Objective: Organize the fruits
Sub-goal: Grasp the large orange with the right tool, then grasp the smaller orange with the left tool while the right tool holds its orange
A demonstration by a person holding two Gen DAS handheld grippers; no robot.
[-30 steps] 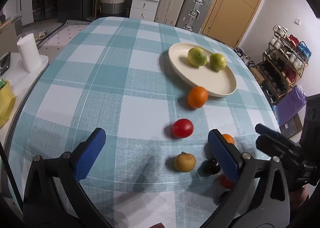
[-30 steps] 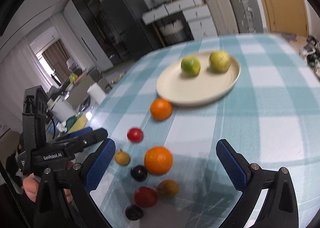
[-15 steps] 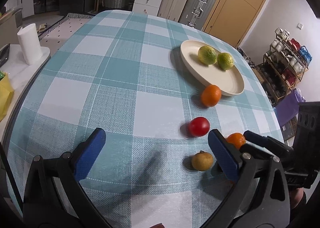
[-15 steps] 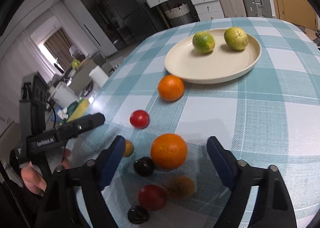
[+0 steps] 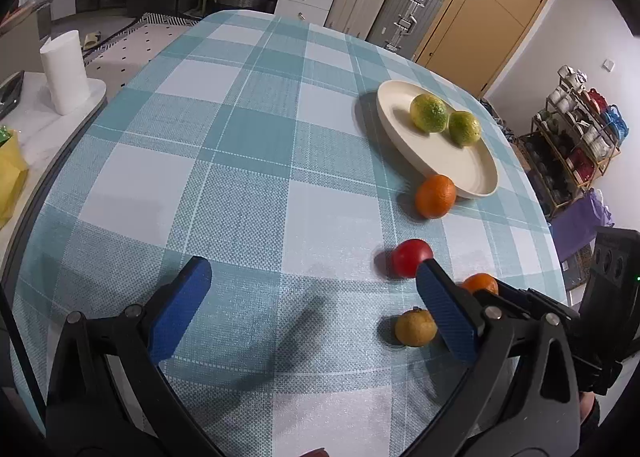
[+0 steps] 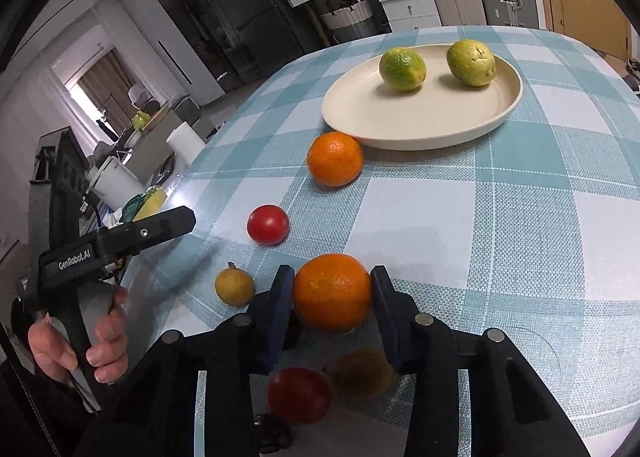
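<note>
right gripper (image 6: 332,293): its jaws have just been closing and now the blue pads sit against both flanks of the near orange (image 6: 332,291), which rests on the checked tablecloth (image 6: 520,217) (whether it has lifted at all cannot be told).
left gripper (image 5: 312,305): jaws wide apart, nothing between them, hanging over bare cloth on the left side of the loose fruit.
close to the right gripper: a red fruit (image 6: 299,395), a brownish one (image 6: 362,373) and a dark one (image 6: 272,433) lie under its frame; a small yellow-brown fruit (image 6: 234,289) is just to its left.
further out: a red tomato (image 6: 267,225), then a second orange (image 6: 335,159) just beside the rim of the cream plate (image 6: 360,125).
done: two green citrus fruits (image 6: 402,69) already lie on the plate, apart from each other.
left: judging by the layout, every other fruit still has to go to the plate (seven or so remain on the cloth), and the gripped orange looks like the next one.
right wrist view only: the pad contact on the orange, the fruits under the frame, and the person's hand (image 6: 80,341) holding the left tool.
left wrist view only: the empty left jaws; here the gripped orange (image 5: 480,283) is half hidden behind the left gripper's right finger.
</note>
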